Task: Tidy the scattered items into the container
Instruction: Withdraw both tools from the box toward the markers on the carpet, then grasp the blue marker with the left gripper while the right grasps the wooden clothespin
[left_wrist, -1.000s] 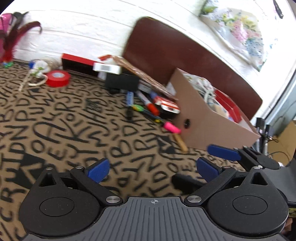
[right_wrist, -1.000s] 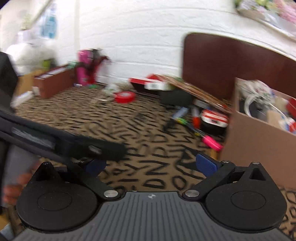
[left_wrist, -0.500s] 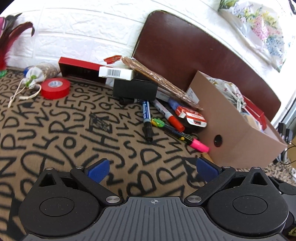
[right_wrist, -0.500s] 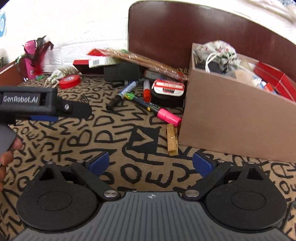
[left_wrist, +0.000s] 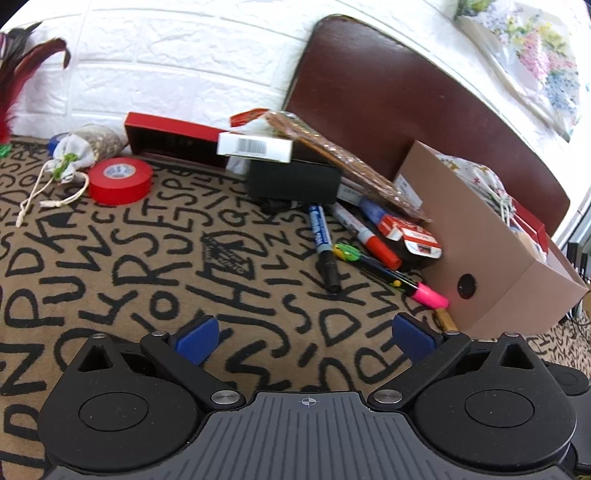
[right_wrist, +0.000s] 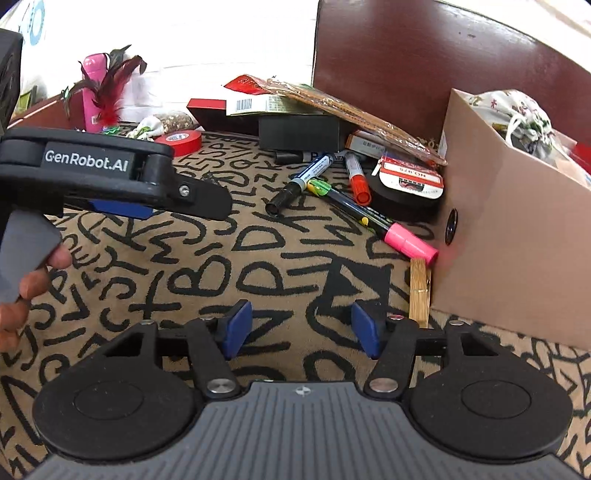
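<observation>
left wrist view: left claw (left_wrist: 304, 334) spread wide, empty, low in frame over the lettered surface (left_wrist: 129, 266); pink-capped marker (left_wrist: 428, 295) up and right, touching the cardboard box (left_wrist: 491, 258).

right wrist view: right claw (right_wrist: 301, 328) narrower but parted, empty; marker (right_wrist: 408, 243) upper right against the box (right_wrist: 509, 240).

My bench cloth (left_wrist: 147, 258) is tan with black letters; beside the plain brown cardboard box (left_wrist: 476, 251) lie a pink-capped marker (left_wrist: 428, 297) and a red tape roll (left_wrist: 120, 180)
</observation>
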